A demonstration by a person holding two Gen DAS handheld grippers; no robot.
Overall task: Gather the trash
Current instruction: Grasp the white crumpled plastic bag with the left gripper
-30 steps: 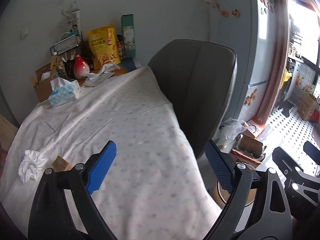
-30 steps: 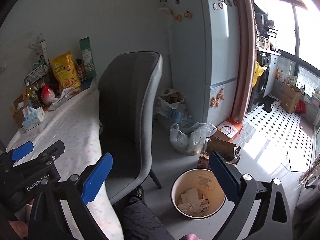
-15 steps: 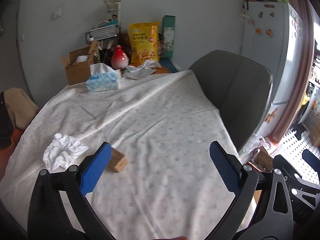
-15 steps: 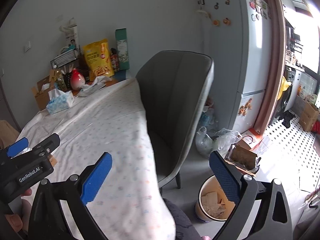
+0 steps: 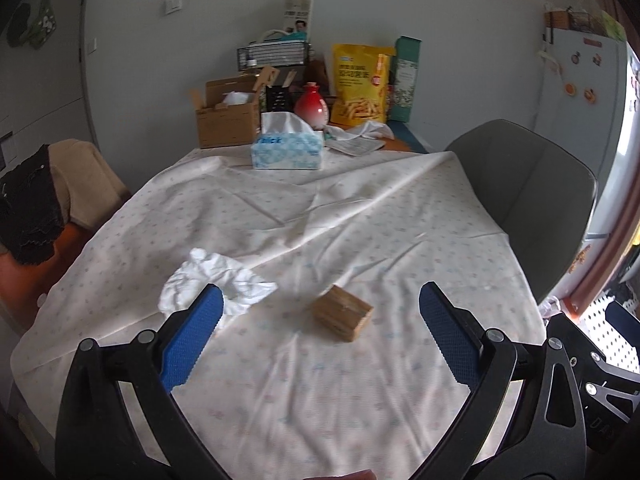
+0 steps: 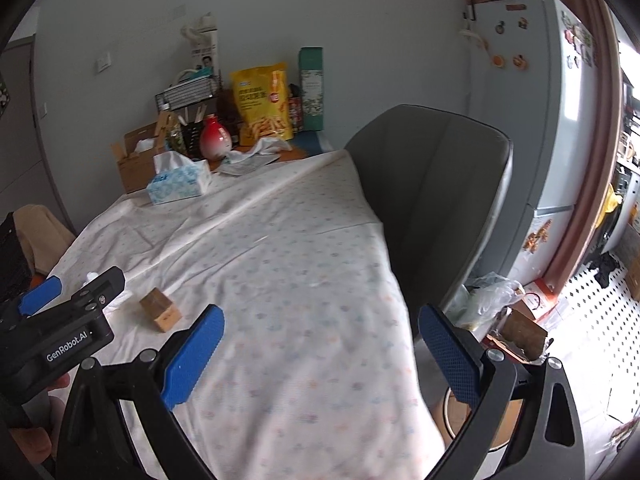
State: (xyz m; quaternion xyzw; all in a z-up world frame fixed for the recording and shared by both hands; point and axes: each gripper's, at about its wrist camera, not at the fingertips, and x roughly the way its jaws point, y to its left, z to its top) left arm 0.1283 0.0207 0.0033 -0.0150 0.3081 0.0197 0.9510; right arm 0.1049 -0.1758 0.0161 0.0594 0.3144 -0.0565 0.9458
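Swing: both grippers came round from the bin side to face the table [image 5: 360, 208].
Left gripper [image 5: 320, 328]: jaws spread wide, nothing held.
Right gripper [image 6: 320, 356]: wide too, empty.
Trash: crumpled tissue [image 5: 212, 280] and small cardboard box [image 5: 342, 316] lay on the cloth, next pickups.

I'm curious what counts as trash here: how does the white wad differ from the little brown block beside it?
The wad is white, crumpled and shapeless; the block is brown, boxy and hard-edged. The wad spreads wider and flatter; the block is more compact. The wad lies partly behind a finger of the left gripper; the block sits in the gap between its fingers. Both lie loose on the tablecloth, untouched.
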